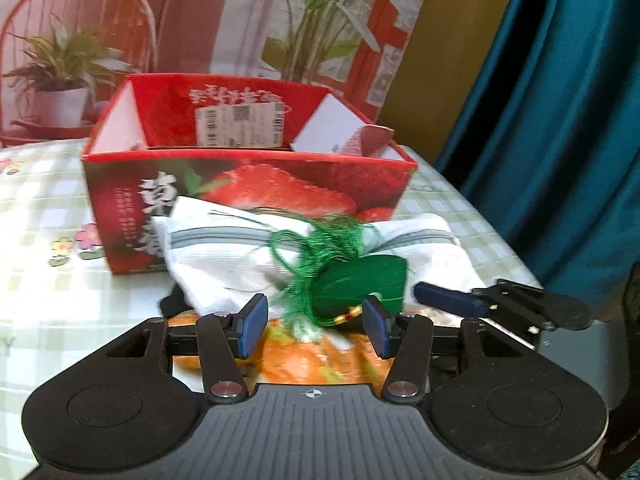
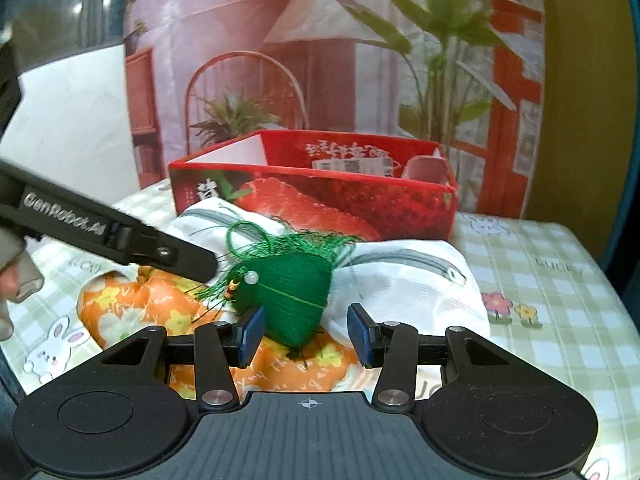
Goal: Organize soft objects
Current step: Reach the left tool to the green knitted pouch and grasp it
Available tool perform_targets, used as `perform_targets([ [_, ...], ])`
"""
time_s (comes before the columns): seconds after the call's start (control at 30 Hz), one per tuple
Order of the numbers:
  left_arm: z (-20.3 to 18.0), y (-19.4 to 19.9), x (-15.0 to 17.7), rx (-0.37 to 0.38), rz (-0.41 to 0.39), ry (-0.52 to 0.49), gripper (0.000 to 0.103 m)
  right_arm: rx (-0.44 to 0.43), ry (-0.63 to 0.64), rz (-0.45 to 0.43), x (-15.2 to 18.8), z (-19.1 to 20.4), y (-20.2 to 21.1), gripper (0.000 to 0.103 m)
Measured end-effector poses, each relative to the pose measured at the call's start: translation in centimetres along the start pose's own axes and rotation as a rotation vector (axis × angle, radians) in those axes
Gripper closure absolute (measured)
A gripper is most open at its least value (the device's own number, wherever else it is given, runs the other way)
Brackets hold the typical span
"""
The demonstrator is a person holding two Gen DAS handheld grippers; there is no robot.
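Note:
A green thread-wrapped sachet (image 1: 360, 284) with a tassel and a white bead lies on a white zip pouch (image 1: 224, 256) and an orange flowered cloth (image 1: 304, 360). My left gripper (image 1: 314, 328) stands open just short of it, with only tassel strands between its blue pads. In the right wrist view the sachet (image 2: 288, 292) pokes its lower tip between the pads of my right gripper (image 2: 306, 334), which is open, with a gap on the right side. The left gripper's black finger (image 2: 176, 260) reaches in from the left, near the tassel. Behind stands an open red strawberry box (image 1: 248, 184).
The pile sits on a green checked tablecloth (image 2: 540, 292) with flower and rabbit prints. A printed backdrop of plants and a chair rises behind the box (image 2: 320, 200). A teal curtain (image 1: 560, 100) hangs at the right past the table edge. A person's hand (image 2: 16, 284) shows at far left.

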State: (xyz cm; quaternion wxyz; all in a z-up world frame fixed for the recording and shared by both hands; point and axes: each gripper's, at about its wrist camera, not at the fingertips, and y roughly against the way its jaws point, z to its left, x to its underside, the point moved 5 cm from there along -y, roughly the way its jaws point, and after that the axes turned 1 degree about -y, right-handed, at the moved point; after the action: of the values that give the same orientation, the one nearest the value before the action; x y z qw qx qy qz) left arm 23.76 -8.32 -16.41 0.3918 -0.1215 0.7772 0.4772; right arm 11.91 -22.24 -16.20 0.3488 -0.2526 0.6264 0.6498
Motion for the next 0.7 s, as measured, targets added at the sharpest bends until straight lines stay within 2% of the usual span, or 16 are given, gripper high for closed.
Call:
perform_targets([
  [0.13,-0.7,-0.9,-0.3,0.038,0.004,-0.005,0.049,-0.02,0.076,0.013,-0.1,0.5,-0.5,0.06],
  [0.27,-0.4,-2.1,-0.7,0.079,0.026,0.054,0.048,-0.038,0.124,0.016,-0.3,0.6,-1.1,0.058],
  [0.37,0.0,-3.2,-0.7,0.084,0.045,0.076,0.048,-0.054,0.13,0.023,-0.6,0.5,-1.5,0.058],
  [0.53,1.1,-4.4,-0.9,0.137,0.062,0.179,0.047,-0.064,0.156,0.021,-0.9,0.5,-1.9,0.058],
  [0.7,1.3,-5.3,-1.0,0.152,0.068,0.2,0.043,-0.072,0.135,0.026,-1.0,0.1,-2.5,0.058],
])
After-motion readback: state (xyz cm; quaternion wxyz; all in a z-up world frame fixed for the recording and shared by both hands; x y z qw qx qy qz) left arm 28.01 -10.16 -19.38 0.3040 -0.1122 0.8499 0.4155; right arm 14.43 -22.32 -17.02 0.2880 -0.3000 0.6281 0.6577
